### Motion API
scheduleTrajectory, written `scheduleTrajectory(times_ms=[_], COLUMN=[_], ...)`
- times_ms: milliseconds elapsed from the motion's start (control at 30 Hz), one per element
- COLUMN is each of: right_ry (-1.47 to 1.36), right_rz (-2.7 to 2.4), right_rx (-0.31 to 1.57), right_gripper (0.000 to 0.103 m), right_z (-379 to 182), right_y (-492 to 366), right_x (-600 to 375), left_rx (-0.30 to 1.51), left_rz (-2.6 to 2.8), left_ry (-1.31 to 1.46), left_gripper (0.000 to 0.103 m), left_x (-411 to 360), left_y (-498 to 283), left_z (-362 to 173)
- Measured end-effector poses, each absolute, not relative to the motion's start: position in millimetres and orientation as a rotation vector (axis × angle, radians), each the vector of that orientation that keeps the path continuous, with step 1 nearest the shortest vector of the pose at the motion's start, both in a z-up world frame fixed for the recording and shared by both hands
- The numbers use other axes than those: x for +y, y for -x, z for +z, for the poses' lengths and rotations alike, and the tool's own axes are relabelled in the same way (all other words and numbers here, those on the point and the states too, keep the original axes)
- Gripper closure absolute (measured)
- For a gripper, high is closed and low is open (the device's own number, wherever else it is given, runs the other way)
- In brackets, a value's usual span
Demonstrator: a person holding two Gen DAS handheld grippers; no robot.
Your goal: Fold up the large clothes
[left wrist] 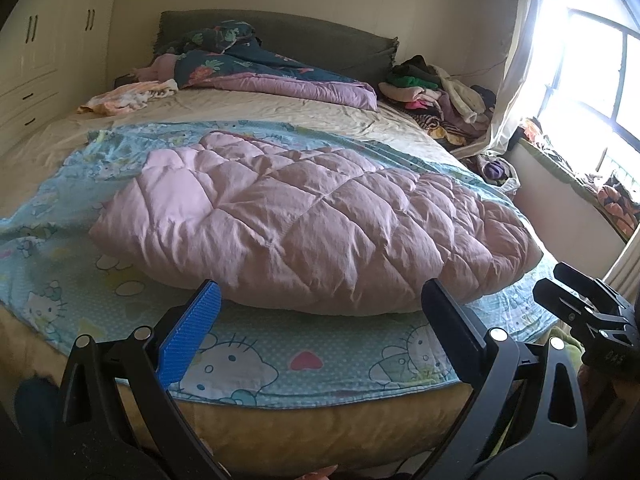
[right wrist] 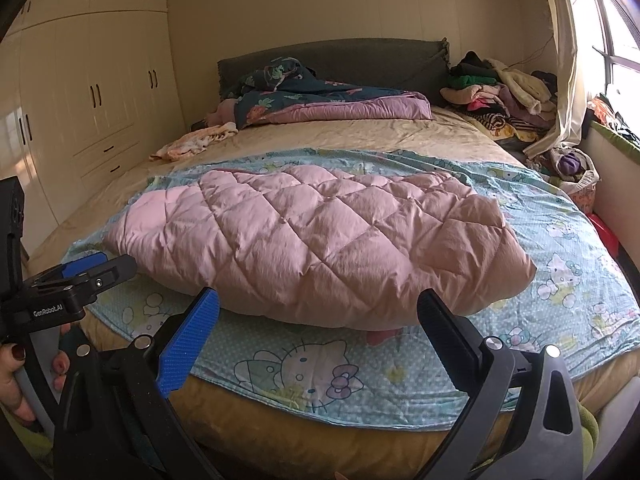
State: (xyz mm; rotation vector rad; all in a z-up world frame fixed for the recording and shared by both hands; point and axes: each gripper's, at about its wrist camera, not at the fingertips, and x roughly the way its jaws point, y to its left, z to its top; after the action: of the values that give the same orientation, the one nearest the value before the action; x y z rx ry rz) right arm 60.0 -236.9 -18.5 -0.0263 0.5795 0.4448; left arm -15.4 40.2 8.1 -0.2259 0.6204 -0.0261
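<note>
Left gripper (left wrist: 320,320) has its jaws spread wide, holding nothing, hovering off the foot of the bed (left wrist: 320,428). Right gripper (right wrist: 320,320) is the same: spread, empty, level with the near mattress edge. The pink quilted coat (left wrist: 304,216) lies puffy across the cartoon sheet (left wrist: 248,360), near the foot of the bed, apart from both grippers.

Risks, left to right: the coat's left end looks bunched and thick, so a pinch there likely catches one layer only and the fold goes lopsided. The padded fabric is springy and slick-looking, so it probably slips or pops back open. The near hem sits right on the cartoon sheet; a low grab could drag the sheet along. The right end overhangs toward the bed edge and could slide off if pulled.

View differences: the left wrist view shows the right gripper at its right edge and the bright window (left wrist: 592,60). The right wrist view shows the person's hand (right wrist: 16,380) on the left gripper's handle, the wardrobe (right wrist: 92,80), and a red thing peeking under the coat's near hem, which I cannot identify.
</note>
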Motion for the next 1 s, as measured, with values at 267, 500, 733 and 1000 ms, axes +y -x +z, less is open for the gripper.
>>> scheduleTrajectory(times_ms=[267,500,733,1000], right_ry=[0.025,0.024,0.022,0.020], right_rz=[0.442,0.442,0.440,0.440], right_rx=[0.578,0.577,0.570,0.569], right_gripper=[0.004,0.004,0.004,0.004], right_z=[-17.3,-16.8,-14.7,-14.0], right_y=[-59.1,-59.2,-57.6,-57.1], right_x=[-238.0,-238.3,-241.0,-242.2], left_rx=[0.622,0.621,0.620,0.621], left_rz=[-0.033,-0.033,-0.033,-0.020], left_ry=[0.218,0.212,0.211,0.204], left_gripper=[0.009,0.009,0.009,0.009], left_x=[40.8,41.1,40.7,40.6], left_y=[16.5,17.7,18.0,20.3], left_z=[7.9,8.2,8.2,8.3])
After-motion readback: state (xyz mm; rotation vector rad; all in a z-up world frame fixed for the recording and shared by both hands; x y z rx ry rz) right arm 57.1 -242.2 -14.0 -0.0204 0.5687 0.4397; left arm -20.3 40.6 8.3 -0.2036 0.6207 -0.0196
